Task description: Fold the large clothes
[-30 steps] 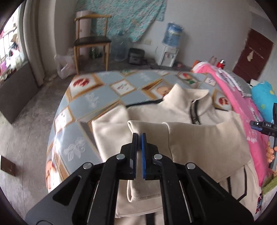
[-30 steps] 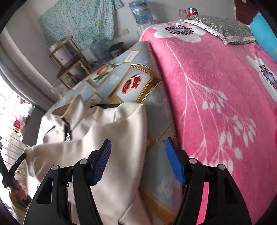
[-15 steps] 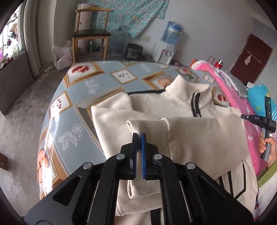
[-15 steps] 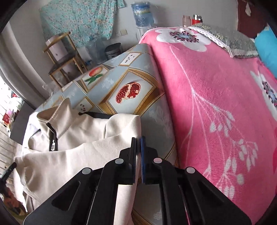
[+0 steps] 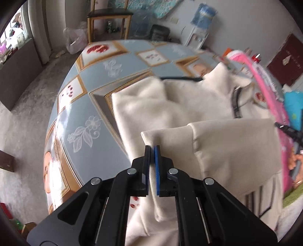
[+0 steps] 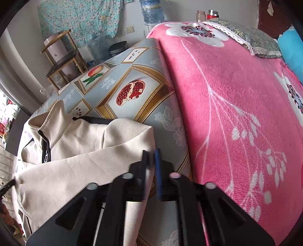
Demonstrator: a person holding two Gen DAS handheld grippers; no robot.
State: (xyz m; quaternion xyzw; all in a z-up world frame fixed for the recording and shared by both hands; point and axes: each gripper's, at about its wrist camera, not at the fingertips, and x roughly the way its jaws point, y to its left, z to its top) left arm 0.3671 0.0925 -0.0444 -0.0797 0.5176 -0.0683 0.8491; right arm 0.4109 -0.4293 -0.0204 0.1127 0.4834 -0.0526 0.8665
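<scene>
While I hold both tools over the work, my left gripper [image 5: 152, 149] is clenched on a fold of the cream jacket [image 5: 170, 106], its 2 pads pinching the edge of the folded-over panel with cloth running down between them. To its left, in the left wrist view, the patterned tablecloth [image 5: 85, 106] shows grey-blue squares with gold frames and a white flower sketch, and beyond it a wooden chair [image 5: 108, 16] stands on the concrete floor. Moving rightward, the jacket lies spread on the tablecloth, collar [image 5: 223, 75] standing up toward the far side, dark zipper [image 5: 235, 104] running down from it, and a folded layer crossing the body toward the pink blanket [image 5: 265, 85]. At the far right edge of that view I see my right gripper only in part, dark and blurred. In the right wrist view the same jacket [image 6: 75, 151] fills the lower left, its folded corner reaching my right gripper [image 6: 151, 157]. Here the jaws are opening, blurred, standing slightly apart, with the cloth's edge between them; I cannot tell whether the pads press on it. Right of the jacket lies a pomegranate picture [image 6: 130, 92] on the tablecloth, then the blanket with white flowers, and a grey pillow [image 6: 246, 37] at its far end.
</scene>
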